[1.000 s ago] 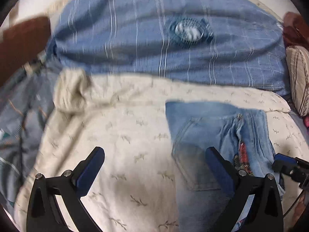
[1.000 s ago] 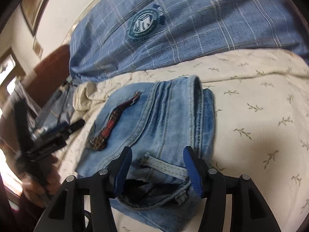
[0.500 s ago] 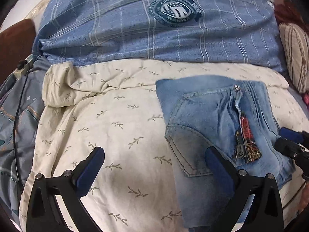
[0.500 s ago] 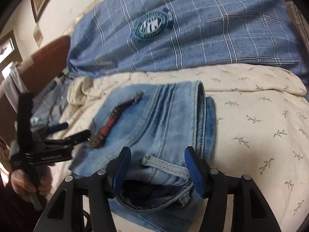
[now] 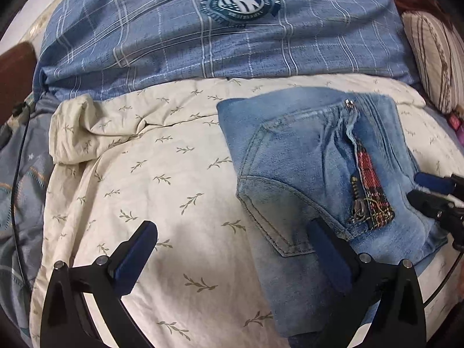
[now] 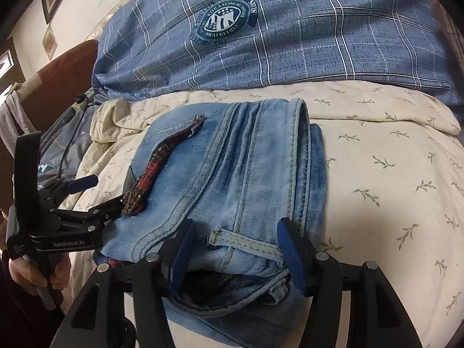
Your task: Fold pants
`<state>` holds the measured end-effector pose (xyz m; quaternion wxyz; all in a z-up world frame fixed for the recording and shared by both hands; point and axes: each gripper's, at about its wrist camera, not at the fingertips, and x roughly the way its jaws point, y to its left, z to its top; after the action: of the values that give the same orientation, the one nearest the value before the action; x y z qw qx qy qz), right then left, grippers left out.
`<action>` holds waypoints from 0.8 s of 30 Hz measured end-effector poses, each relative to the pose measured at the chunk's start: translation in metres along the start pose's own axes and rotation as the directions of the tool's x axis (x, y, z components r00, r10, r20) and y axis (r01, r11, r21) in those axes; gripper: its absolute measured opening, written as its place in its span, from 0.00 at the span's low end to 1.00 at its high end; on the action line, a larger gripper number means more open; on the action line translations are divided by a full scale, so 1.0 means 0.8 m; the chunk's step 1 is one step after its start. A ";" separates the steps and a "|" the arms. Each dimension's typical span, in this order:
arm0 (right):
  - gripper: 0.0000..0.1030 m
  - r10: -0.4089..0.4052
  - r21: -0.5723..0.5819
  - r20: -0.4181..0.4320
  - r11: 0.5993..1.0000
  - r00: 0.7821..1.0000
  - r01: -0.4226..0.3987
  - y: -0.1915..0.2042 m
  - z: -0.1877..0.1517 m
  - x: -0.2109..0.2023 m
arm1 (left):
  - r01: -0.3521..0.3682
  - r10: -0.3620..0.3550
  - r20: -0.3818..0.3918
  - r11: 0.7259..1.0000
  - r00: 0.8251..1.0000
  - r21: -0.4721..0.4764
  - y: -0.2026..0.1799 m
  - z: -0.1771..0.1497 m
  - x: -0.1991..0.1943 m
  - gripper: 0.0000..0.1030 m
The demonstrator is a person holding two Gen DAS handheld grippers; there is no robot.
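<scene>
Cream leaf-print bedding [image 5: 174, 174] lies under the jeans [image 5: 304, 156], already folded into a compact stack with the plaid zipper trim [image 5: 372, 185] on top. Over the last second both my views have steadied and sunk closer, so the folding looks nearly done. My left tongs [image 5: 232, 249] stand spread wide and empty, one pad over the denim's edge. My right tongs [image 6: 235, 249] straddle the waistband end, half open, apparently not pinching.

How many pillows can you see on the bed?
2. A big blue plaid pillow lies across the back behind the jeans; a striped pillow sits at the right edge, partly cut off. Others may be hidden.
</scene>
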<state>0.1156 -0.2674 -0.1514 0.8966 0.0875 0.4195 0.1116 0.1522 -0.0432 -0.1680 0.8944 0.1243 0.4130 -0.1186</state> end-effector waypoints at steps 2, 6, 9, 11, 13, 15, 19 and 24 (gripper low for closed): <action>0.60 -0.006 -0.004 -0.003 1.000 1.000 0.006 0.001 0.000 0.000 | -0.007 0.007 0.000 1.000 1.000 0.019 -0.003 -0.001 0.002 1.00; 0.60 0.000 0.007 0.008 1.000 1.000 0.000 -0.002 -0.002 -0.001 | -0.007 0.007 0.001 1.000 1.000 0.008 0.000 0.001 0.000 1.00; 0.60 0.013 0.026 0.017 1.000 1.000 -0.014 -0.006 -0.001 -0.009 | 0.006 -0.006 0.000 0.999 1.000 -0.035 0.008 0.003 -0.007 1.00; 0.60 0.055 0.096 0.026 0.994 0.998 -0.058 -0.020 0.001 -0.019 | 0.033 -0.033 0.002 0.997 0.999 -0.066 0.016 0.003 -0.012 1.00; 0.60 0.082 0.175 0.051 0.981 0.995 -0.089 -0.040 0.002 -0.032 | 0.085 -0.085 0.007 0.988 0.996 -0.127 0.028 0.003 -0.018 1.00; 0.60 0.069 0.224 0.072 0.971 0.995 -0.084 -0.056 0.002 -0.040 | 0.176 -0.177 0.013 0.968 0.984 -0.177 0.036 0.002 -0.023 1.00; 0.60 0.046 0.279 0.105 0.957 0.993 -0.074 -0.073 0.000 -0.049 | 0.176 -0.176 0.011 0.973 0.984 -0.149 0.031 -0.002 -0.030 1.00; 0.48 0.025 0.146 0.112 0.988 0.993 -0.041 -0.041 0.004 -0.051 | 0.116 -0.116 -0.003 0.993 0.993 0.015 0.005 -0.013 -0.029 1.00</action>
<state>0.0968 -0.3103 -0.1280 0.9073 0.1669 0.3752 0.0900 0.1311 -0.0334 -0.1560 0.8845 0.1070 0.4197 -0.1732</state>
